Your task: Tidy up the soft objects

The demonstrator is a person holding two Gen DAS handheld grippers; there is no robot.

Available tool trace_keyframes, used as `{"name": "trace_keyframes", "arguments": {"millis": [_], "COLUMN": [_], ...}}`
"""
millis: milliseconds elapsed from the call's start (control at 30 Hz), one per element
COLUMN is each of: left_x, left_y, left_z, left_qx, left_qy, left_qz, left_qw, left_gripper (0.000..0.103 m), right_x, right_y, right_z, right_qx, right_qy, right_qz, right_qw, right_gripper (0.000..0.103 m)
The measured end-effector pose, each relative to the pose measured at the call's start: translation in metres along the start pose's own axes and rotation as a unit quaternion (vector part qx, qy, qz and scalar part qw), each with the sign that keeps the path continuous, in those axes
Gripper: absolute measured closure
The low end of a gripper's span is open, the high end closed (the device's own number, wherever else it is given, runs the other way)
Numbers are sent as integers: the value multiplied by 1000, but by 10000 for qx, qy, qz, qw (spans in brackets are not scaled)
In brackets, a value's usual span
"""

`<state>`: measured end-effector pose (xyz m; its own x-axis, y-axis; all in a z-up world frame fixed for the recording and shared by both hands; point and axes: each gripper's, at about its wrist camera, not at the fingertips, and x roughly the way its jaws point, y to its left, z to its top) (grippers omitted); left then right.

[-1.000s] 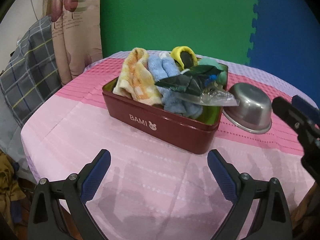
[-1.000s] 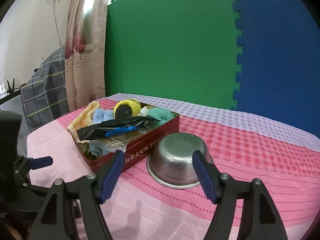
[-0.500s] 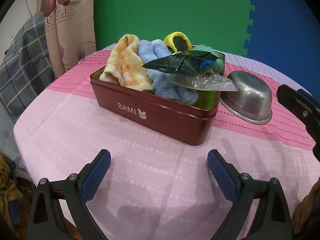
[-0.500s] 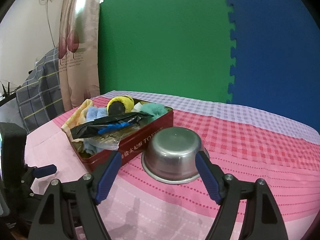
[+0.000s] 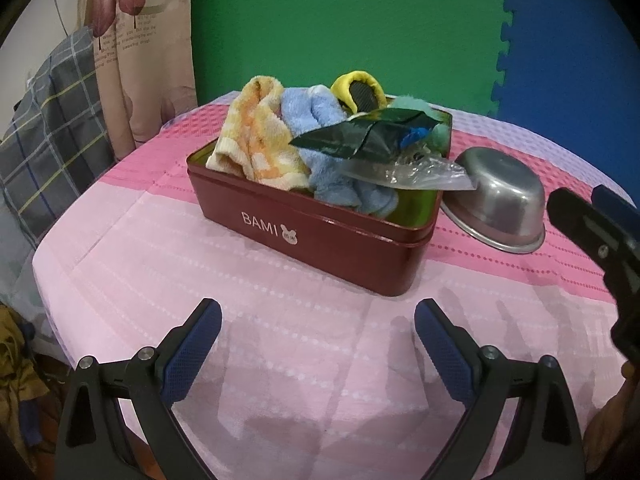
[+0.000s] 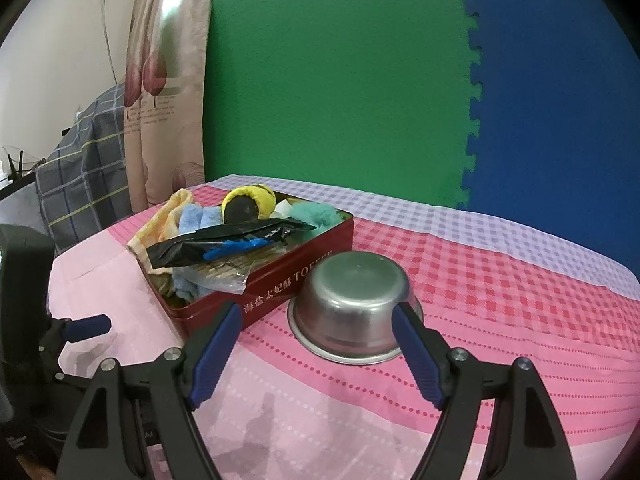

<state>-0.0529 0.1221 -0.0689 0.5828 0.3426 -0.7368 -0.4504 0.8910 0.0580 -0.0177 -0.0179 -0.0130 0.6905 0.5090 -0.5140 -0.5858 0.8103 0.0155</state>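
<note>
A dark red tin box point(image 5: 316, 236) point(image 6: 280, 284) stands on the pink tablecloth. It holds an orange checked cloth point(image 5: 256, 140), a blue fluffy cloth point(image 5: 320, 120), a yellow and black soft ball point(image 5: 358, 90) point(image 6: 248, 204), a teal fluffy piece point(image 6: 316, 212), a dark plastic bag point(image 5: 364, 136) point(image 6: 224, 240) and a clear wrapper point(image 5: 416, 172). An upside-down steel bowl point(image 5: 500, 200) point(image 6: 354, 304) lies right of the box. My left gripper point(image 5: 318, 340) is open and empty in front of the box. My right gripper point(image 6: 318, 340) is open and empty, just short of the bowl.
The table point(image 6: 500, 280) has a pink and red checked cloth. A green and blue foam wall point(image 6: 360, 80) stands behind it. A curtain point(image 5: 136, 40) and a plaid cloth point(image 5: 48, 120) are at the left. The right gripper's body point(image 5: 600, 232) shows at the left view's right edge.
Both grippers have moved closer to the table. The box looms larger in the left view, and the bowl now sits between the right fingers' tips in view. Both stay open.
</note>
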Motion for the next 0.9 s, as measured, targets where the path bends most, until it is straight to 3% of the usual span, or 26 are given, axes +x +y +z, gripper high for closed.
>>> {"name": "trace_keyframes", "arguments": {"millis": [900], "left_x": [-24], "left_y": [8], "left_z": [14], "left_qx": [-8], "left_qy": [-530], "left_qz": [320], "left_qw": [9981], "left_gripper": [7], "right_x": [-4], "right_y": [-2], "right_z": [0], "right_qx": [27], "right_qy": [-89], "right_qz": [39], "right_qw": [9999], "right_gripper": [23]}}
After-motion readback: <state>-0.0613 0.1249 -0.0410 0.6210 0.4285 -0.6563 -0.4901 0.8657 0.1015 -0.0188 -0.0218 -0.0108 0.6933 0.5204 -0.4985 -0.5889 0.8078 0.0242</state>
